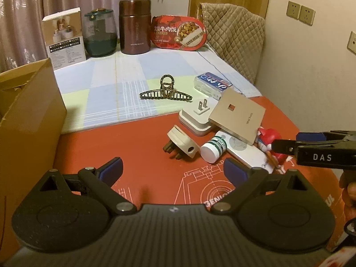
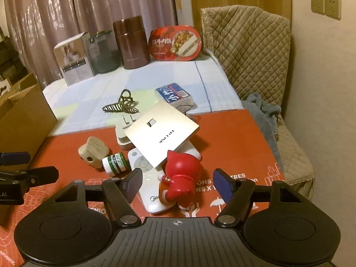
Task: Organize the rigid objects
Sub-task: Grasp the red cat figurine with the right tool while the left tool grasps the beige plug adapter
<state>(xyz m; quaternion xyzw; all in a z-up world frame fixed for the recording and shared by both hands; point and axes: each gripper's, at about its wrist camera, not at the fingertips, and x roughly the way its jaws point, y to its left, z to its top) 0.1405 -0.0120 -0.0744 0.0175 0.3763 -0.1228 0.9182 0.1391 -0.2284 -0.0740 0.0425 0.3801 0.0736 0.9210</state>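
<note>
Both grippers' fingers apart, right gripper (image 2: 178,185) around red figurine (image 2: 182,173), white remote (image 2: 146,178) half hidden beneath.

Right tool (image 2: 178,185): jaws apart around red figurine (image 2: 181,175), pads clear of it.
Figurine: on white remote (image 2: 148,191), red surface (image 2: 233,142).

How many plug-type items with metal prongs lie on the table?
2. A white power adapter lies prongs-up, partly under the gold TP-LINK panel; a beige plug lies on the red mat left of the small bottle. The pile may hide others.
</note>
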